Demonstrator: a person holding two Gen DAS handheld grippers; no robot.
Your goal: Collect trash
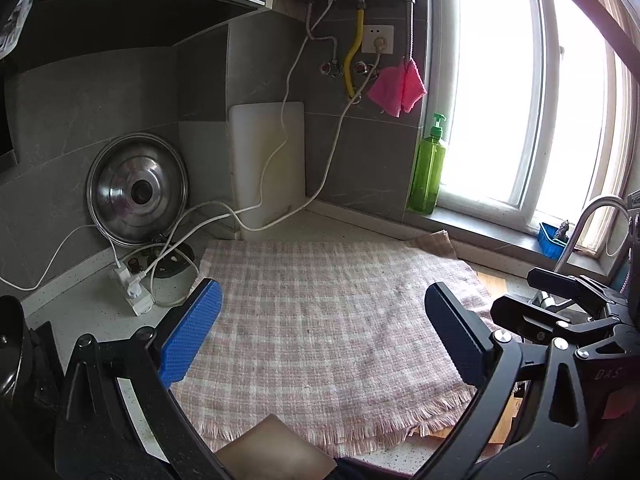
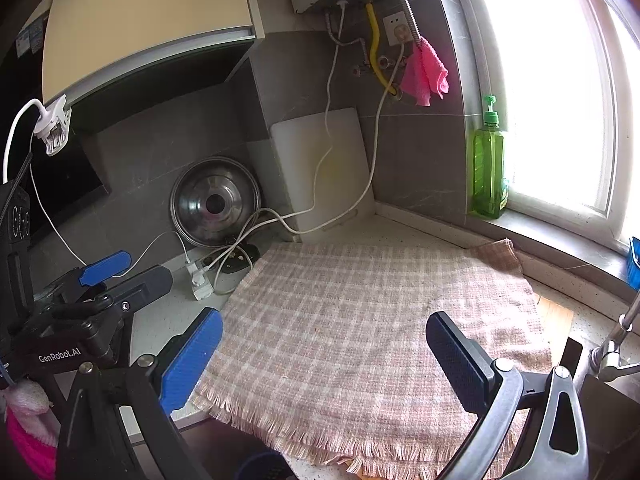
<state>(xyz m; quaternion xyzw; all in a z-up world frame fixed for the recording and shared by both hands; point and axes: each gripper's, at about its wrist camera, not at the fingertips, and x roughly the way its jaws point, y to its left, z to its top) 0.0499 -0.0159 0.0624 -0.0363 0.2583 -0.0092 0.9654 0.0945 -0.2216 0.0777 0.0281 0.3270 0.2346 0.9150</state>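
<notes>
We hold both tools, left and right, wide open and empty above the cloth; no trash shows there.

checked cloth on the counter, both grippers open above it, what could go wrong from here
1. The white cables and power strip lie just beside the checked cloth; the left gripper could snag them.
2. The cloth's fringed edge hangs at the counter's front, so dragging it might pull it off.
</notes>
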